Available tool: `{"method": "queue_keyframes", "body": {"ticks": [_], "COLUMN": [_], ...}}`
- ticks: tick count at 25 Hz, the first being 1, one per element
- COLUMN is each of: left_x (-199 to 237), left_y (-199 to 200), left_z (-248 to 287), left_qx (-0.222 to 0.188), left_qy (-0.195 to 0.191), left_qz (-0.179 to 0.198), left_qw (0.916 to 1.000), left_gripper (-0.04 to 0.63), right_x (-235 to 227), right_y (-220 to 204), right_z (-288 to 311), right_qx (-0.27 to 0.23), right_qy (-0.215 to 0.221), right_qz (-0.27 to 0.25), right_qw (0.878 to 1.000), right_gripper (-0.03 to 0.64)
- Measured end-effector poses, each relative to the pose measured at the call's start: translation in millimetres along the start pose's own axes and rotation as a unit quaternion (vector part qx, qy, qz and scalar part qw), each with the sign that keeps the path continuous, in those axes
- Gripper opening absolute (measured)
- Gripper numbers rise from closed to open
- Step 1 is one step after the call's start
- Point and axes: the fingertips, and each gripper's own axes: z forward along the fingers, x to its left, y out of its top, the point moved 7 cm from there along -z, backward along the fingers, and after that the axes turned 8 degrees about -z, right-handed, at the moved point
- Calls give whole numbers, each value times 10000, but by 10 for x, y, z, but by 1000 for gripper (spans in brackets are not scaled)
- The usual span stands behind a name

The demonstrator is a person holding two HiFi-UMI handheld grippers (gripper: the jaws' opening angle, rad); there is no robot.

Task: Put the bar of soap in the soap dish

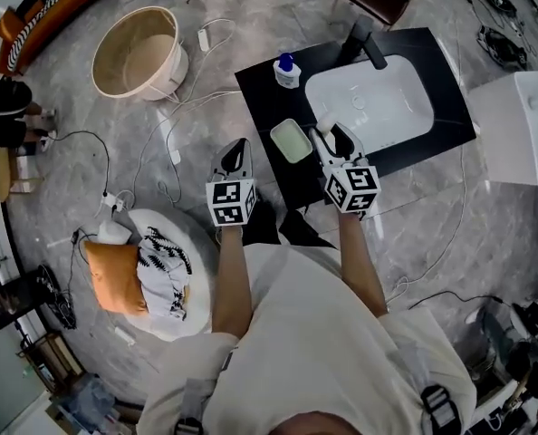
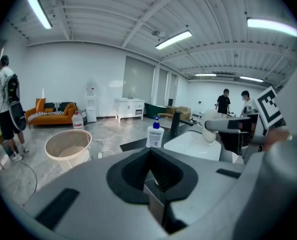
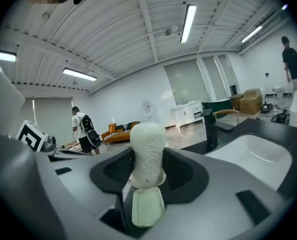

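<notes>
white bar of soap (image 3: pixel 147 154) clamped in right gripper (image 1: pixel 331 137), green soap dish (image 1: pixel 292 140) at its 9 o'clock; left gripper (image 1: pixel 236 157) fingers together, empty.

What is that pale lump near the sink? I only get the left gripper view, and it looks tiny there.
Observer: It's a bar of soap. The right gripper view shows the right gripper shut on it, holding it upright.
Visitor: Where is it meant to go?
Observer: Into the soap dish. The head view shows it lying empty on the black counter, beside the sink and close to the soap.
</notes>
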Motion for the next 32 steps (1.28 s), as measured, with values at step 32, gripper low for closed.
{"method": "queue_keyframes", "body": {"ticks": [32], "left_x": [-52], "left_y": [-346], "left_z": [252], "left_qx": [284], "left_qy": [108], "left_qz": [-386], "left_qw": [9988], "left_gripper": [6], "right_x": [197], "right_y": [-592], "right_z": [247], "right_qx": [998], "right_qy": [431], "right_qz": [-193], "right_qw": [9939], "right_gripper": [181]}}
